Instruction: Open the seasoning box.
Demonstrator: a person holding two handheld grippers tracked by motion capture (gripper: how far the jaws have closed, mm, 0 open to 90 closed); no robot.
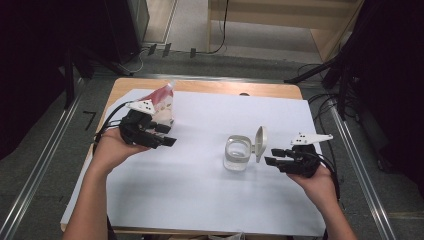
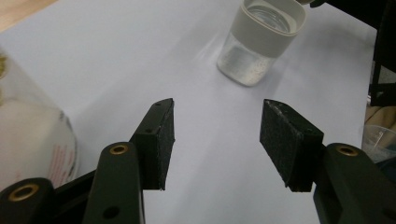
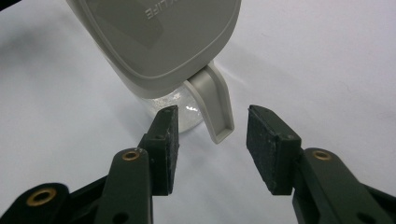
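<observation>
The clear jar (image 1: 237, 153) stood upright on the white sheet (image 1: 200, 190) that covered the table, and everything else is placed against it. Its grey lid (image 1: 260, 143) was swung up on the hinge and stood on edge at the jar's right side, leaving the mouth uncovered; in the left gripper view the jar (image 2: 259, 42) showed a grey collar round its rim and a thin layer of pale grains at the bottom. The right gripper (image 1: 272, 156) was held just to the right of the jar, its jaws parted with nothing pressed between them; in the right gripper view the lid's latch tab (image 3: 215, 107) hung down just ahead of the gap between the pads, apart from both. The left gripper (image 1: 167, 135) was well to the left of the jar, pointed toward it, jaws open and empty. A red-and-white bag (image 1: 162, 102) sat farther left of the jar, just behind that gripper.
</observation>
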